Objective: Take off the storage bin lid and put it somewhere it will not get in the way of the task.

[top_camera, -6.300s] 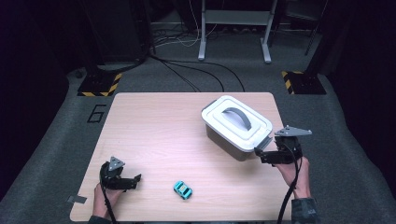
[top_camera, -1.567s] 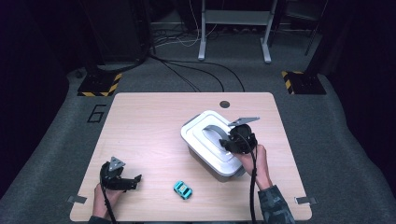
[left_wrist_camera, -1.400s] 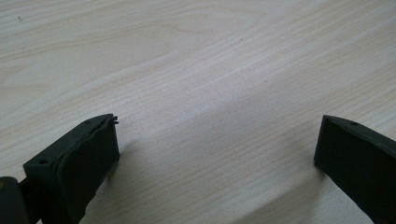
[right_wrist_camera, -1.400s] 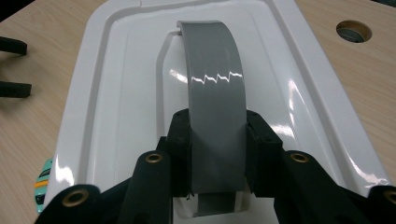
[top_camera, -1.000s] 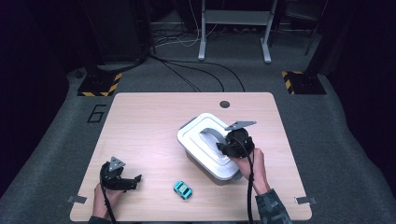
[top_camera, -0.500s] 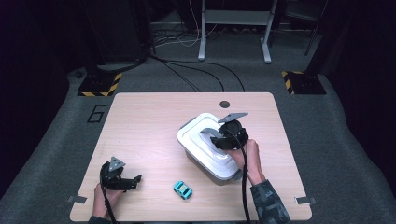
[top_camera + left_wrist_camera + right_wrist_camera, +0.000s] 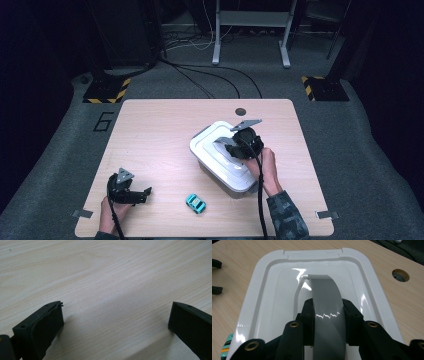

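Note:
A white box with a lid (image 7: 215,152) stands on the table, right of centre. The lid (image 7: 274,290) has a grey arched handle (image 7: 323,287). My right gripper (image 7: 232,146) is over the lid, and in the right gripper view the right gripper (image 7: 325,312) is shut on that handle, one black jaw on each side. A small teal toy car (image 7: 196,203) lies near the table's front edge, its end also peeking in beside the box as the toy car (image 7: 226,346). My left gripper (image 7: 144,195) rests at the front left, open; between the left gripper (image 7: 116,315) jaws is bare wood.
The wooden table (image 7: 150,135) has a round cable hole (image 7: 241,111) at its back edge, and the same hole (image 7: 400,275) lies beyond the box. Dark carpet with cables, a "6" mark and hazard-striped pads surrounds the table.
The right gripper came from the box's right side onto the lid and closed on the handle. The box now stands farther left and nearer the front. The left gripper and car have not moved.

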